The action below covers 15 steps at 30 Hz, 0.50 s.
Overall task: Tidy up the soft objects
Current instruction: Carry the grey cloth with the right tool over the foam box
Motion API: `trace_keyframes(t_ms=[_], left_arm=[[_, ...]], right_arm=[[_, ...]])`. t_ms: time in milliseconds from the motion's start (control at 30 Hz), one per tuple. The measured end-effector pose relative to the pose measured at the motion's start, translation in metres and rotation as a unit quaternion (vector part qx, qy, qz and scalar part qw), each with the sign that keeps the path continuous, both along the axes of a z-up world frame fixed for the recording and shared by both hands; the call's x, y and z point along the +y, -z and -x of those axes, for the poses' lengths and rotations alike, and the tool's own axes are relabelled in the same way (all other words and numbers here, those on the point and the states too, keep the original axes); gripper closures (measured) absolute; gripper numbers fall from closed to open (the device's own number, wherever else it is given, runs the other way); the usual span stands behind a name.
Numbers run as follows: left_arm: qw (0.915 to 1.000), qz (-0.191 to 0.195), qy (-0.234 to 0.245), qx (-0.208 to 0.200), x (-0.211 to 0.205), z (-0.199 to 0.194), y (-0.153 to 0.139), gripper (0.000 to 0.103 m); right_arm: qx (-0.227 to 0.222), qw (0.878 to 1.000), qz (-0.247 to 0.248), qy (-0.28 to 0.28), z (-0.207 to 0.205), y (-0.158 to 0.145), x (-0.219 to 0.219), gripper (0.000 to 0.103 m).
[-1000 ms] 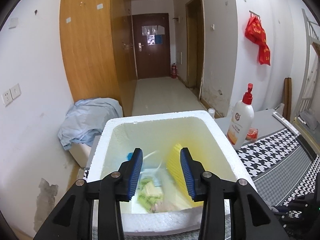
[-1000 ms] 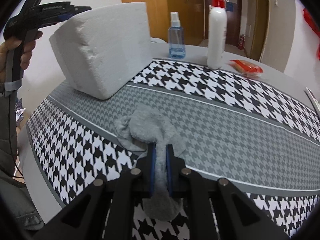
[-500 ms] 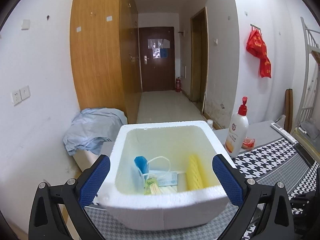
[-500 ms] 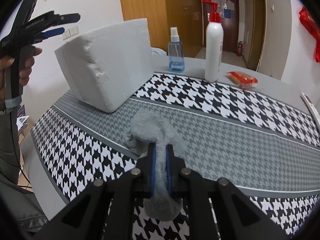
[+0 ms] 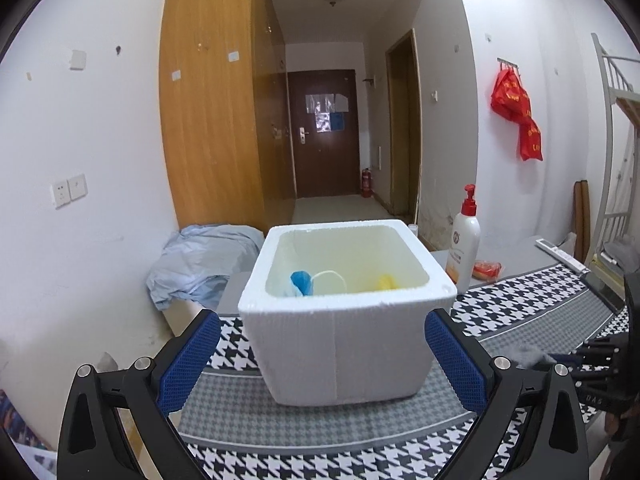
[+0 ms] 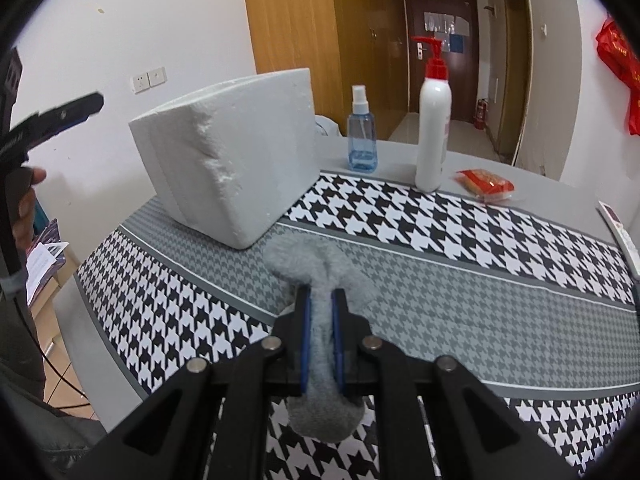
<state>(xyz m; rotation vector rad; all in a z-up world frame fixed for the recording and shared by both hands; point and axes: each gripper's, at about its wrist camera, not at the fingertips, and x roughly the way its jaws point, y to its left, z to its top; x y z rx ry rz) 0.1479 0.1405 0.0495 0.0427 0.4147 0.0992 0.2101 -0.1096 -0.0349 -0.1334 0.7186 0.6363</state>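
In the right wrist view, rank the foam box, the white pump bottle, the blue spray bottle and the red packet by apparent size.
1. Foam box, clearly largest.
2. White pump bottle.
3. Blue spray bottle and red packet look about alike, so no ranking; both stand far from the camera.

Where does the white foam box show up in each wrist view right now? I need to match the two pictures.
Left wrist view: foam box at centre, open top facing the camera, between the spread tool fingers.
Right wrist view: foam box upper left, seen from outside.
Shared landmark: red-pump lotion bottle, right of the box in both.
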Motion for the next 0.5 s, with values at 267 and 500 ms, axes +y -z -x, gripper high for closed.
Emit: trace_keyframes(t_ms=[267, 500], left_arm=[[0.9996, 0.025, -0.01, -0.006, 0.005, 0.018, 0.013, 0.001], [0.9994, 0.03, -0.015, 0.006, 0.0, 0.024, 0.034, 0.001]], right_arm=[[-0.016, 1.0, -0.01, 0.0, 0.009, -0.013, 0.001, 0.091], [-0.027, 1.0, -0.015, -0.001, 0.014, -0.023, 0.003, 0.091]])
